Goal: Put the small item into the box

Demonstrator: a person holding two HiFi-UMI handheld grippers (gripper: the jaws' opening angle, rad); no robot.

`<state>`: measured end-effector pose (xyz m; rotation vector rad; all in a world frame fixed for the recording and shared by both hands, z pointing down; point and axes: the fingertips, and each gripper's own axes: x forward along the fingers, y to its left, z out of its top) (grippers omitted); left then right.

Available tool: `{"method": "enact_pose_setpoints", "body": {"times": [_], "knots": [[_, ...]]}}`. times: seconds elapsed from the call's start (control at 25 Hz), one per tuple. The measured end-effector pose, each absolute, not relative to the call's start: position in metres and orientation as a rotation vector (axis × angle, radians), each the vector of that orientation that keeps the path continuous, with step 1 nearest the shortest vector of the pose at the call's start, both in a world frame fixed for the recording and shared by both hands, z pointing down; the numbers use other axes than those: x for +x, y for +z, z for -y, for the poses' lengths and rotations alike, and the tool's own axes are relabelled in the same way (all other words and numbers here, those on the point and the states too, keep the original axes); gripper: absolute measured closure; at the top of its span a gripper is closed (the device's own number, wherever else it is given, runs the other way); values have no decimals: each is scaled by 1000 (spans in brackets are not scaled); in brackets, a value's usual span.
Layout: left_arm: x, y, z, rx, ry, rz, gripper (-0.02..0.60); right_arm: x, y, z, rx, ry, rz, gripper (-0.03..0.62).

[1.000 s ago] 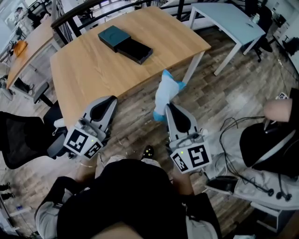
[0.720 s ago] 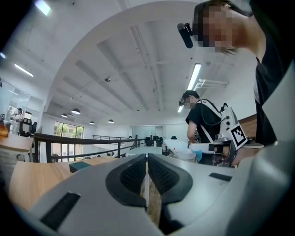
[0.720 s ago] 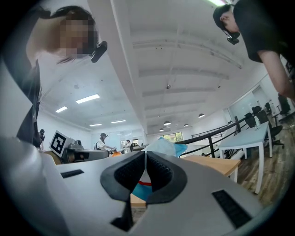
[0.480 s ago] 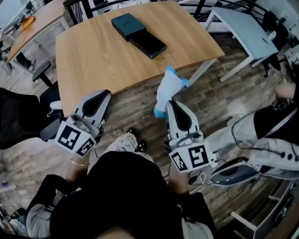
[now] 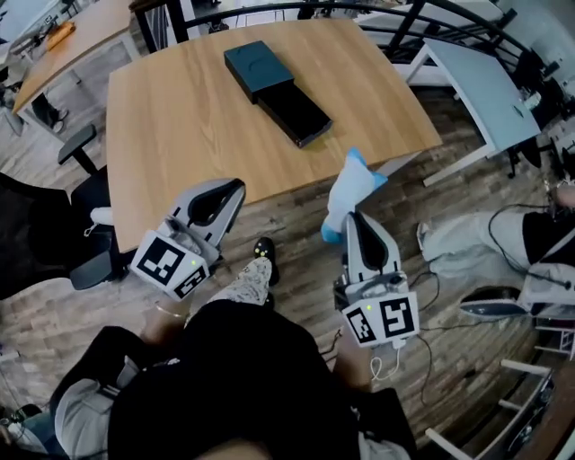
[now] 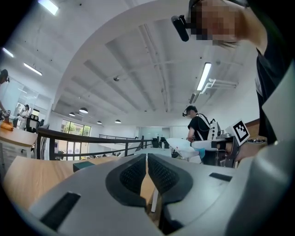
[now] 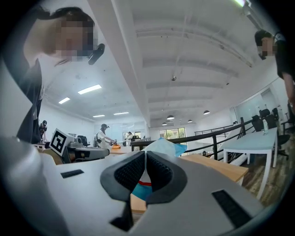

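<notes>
A dark teal box (image 5: 252,66) lies on the far part of the wooden table (image 5: 180,126), its black lid or tray (image 5: 295,114) beside it. My right gripper (image 5: 344,221) is shut on a small white and blue packet (image 5: 349,190), held in the air just off the table's near edge. The right gripper view shows the packet (image 7: 162,148) pinched between the pads. My left gripper (image 5: 235,187) is shut and holds nothing, its tip just over the table's near edge. From the left gripper view the box (image 6: 84,164) shows low at the left.
A black office chair (image 5: 40,243) stands to the left of me. A pale blue table (image 5: 476,85) is at the right. Another person's legs and cables (image 5: 467,243) lie on the wooden floor at the right. A black railing (image 5: 359,9) runs behind the table.
The view has shifted so the table and box sit lower and nearer. Both grippers have moved right, the right one still shut on the packet.
</notes>
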<state>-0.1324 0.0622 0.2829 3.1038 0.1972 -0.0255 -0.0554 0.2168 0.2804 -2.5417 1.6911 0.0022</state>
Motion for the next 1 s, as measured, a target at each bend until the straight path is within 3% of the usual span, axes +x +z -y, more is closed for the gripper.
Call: {"method": "enact_pose_setpoints", "body": {"times": [0.64,1.0], "knots": [[25,312,39,3006,41,-122,558,99,303,-97,-2536,-255,-1846,568],[58,308,72,3022,44,-55,558,140,309,-55,-2492,-294,-1930,568]]}}
